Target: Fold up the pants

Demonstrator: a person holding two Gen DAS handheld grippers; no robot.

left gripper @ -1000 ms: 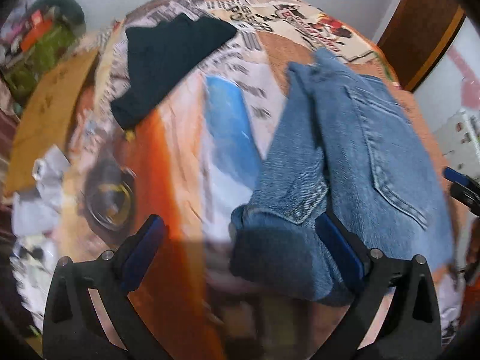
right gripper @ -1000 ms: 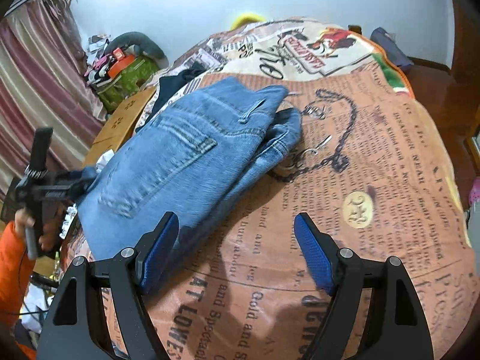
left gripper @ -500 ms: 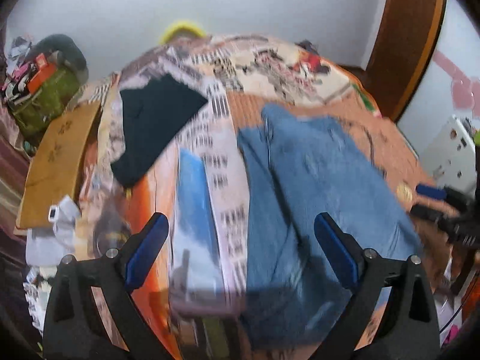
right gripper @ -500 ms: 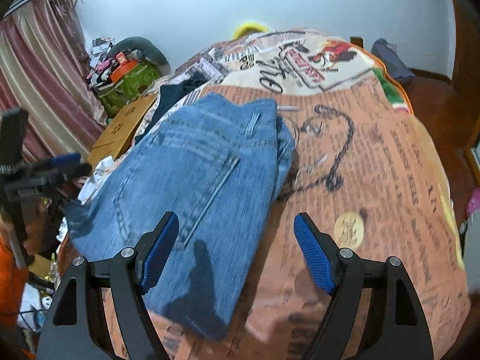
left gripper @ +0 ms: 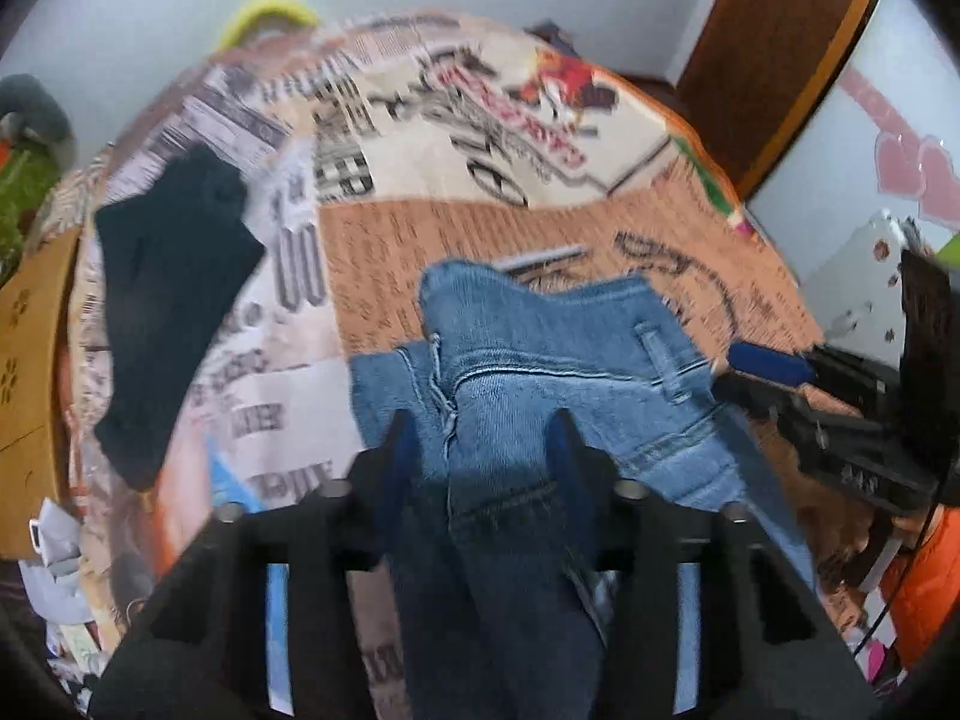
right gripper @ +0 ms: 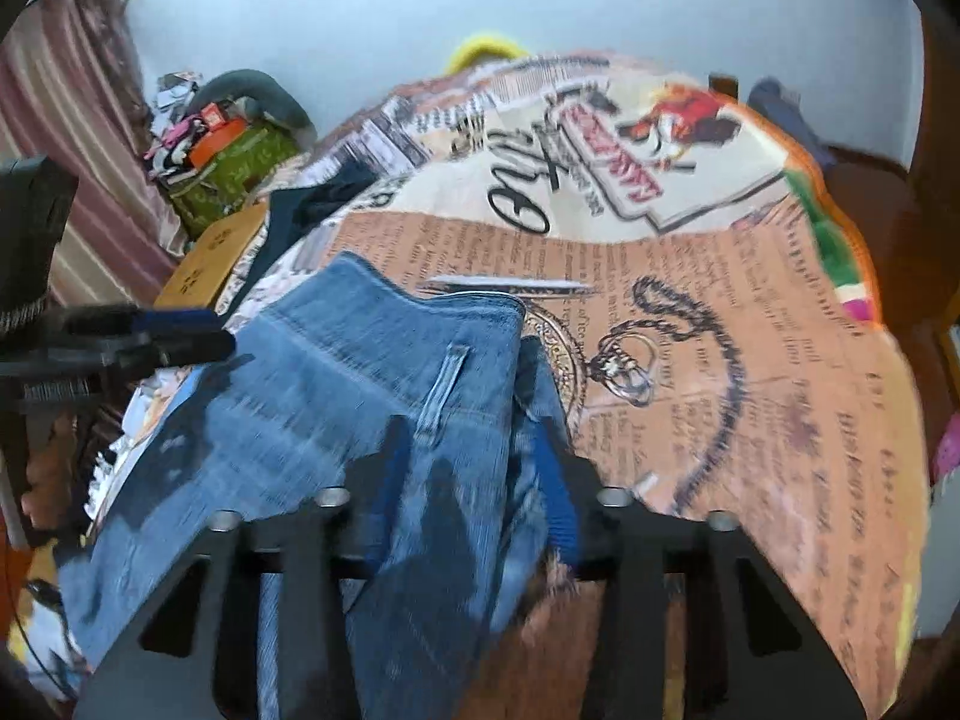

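- Blue denim pants point(left gripper: 540, 354) lie bunched on the newsprint-patterned bed cover point(right gripper: 750, 312).
- Left hand-held gripper point(left gripper: 480, 456), jaws just closing, pinches the denim.
- Right hand-held gripper point(right gripper: 474, 462), also closing, clamps the waistband.

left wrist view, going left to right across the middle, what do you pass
cardboard → dark garment → jeans → right tongs → white box
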